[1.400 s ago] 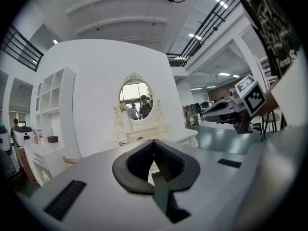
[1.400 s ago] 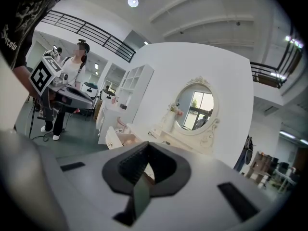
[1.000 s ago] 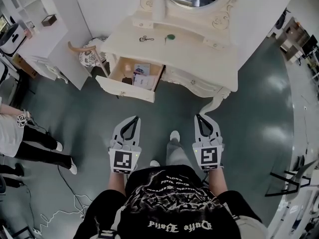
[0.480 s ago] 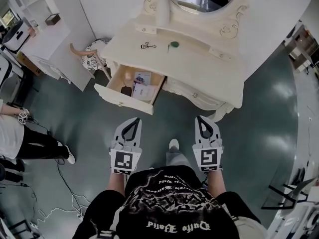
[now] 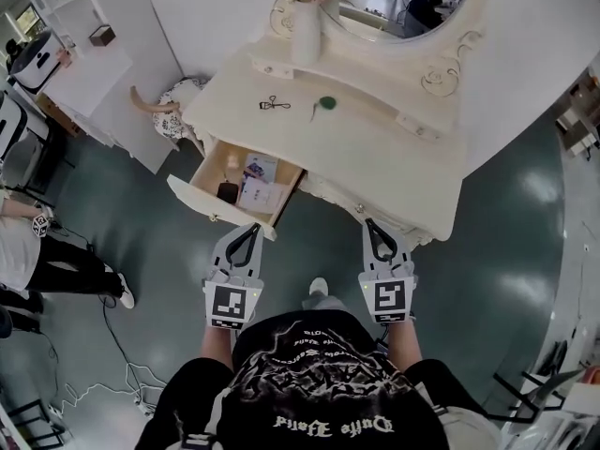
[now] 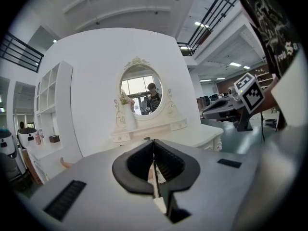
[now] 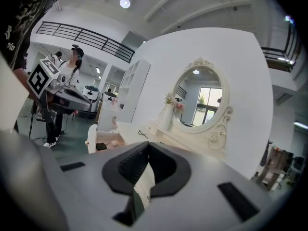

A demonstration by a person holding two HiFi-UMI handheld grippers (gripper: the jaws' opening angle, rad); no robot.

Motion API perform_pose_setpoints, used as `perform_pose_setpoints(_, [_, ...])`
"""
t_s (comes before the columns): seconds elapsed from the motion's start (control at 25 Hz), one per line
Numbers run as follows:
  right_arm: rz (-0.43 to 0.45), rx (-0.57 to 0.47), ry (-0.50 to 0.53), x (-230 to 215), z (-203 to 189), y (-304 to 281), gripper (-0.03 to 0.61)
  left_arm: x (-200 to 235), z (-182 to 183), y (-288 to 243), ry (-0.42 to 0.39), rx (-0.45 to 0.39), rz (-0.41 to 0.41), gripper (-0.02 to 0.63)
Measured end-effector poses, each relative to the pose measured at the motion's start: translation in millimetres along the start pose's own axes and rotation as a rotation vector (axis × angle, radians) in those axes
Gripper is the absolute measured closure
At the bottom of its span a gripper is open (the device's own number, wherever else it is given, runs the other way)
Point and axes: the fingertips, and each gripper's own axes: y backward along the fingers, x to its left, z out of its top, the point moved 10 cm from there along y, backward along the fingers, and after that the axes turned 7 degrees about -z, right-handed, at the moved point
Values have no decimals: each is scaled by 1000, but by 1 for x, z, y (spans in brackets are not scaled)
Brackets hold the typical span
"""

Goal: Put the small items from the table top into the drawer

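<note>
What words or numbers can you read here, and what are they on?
On the shirt: fancy upside-down lettering, too unclear to read.
On the papers in the drawer: print too small to read.
On the left claw and right claw: black-and-white square patterns, no words.
Nothing else carries readable text.

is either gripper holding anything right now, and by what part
Nothing is held: the grey left gripper and grey right gripper both have their jaws shut together, empty.
</note>
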Motion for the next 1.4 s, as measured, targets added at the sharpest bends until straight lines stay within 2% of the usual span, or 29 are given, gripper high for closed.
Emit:
perform_pose_setpoints(0.16, [10,-9,2,-29,-7,-23,568,-1,8,-35,15,-7,19,597])
perform_pose_setpoints(0.32, [23,-9,2,-52,-15,-40,568,-7,22,-73,-7,-25,14,597])
perform_pose_setpoints(0.6, [56,-4,12,-74,-25,-59,568,-16,26,-105,-1,-10,10,598])
perform_pose_setpoints(1.04, [131,42,22,-72,-32,-76,568,-11,28,-126,21,-26,18,598])
perform_pose_setpoints(1.4, [159,113,9,-65,-38,-97,568,17,19,-136,44,2,34,598])
